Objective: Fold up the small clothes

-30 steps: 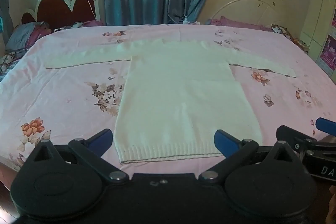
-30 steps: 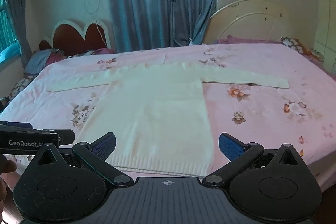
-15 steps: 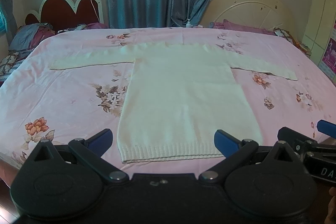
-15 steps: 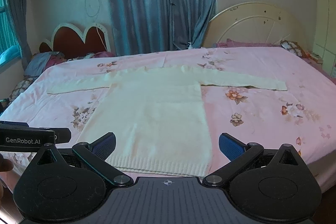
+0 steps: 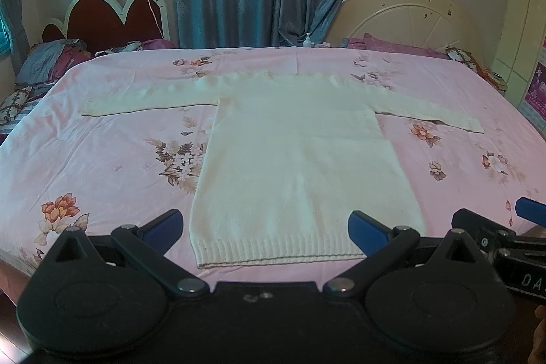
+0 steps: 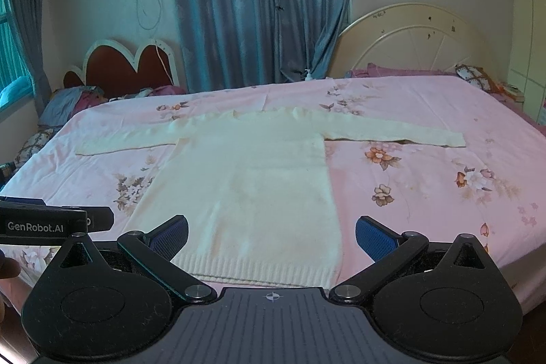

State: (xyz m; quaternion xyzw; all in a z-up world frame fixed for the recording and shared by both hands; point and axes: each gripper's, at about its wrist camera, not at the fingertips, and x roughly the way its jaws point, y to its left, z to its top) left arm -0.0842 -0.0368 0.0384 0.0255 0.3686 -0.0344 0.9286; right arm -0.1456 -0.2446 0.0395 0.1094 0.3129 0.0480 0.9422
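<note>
I note my left gripper (image 5: 264,227) and right gripper (image 6: 271,236) both spread wide, holding nothing, poised at the bed's near edge. The cream sweater (image 5: 297,156) lies flat, sleeves outstretched, hem toward that edge, on the pink floral bedsheet (image 5: 102,152)

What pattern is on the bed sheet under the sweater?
The bed sheet is pink with scattered flower prints, clearest in the right wrist view; the sweater is plain cream.
</note>
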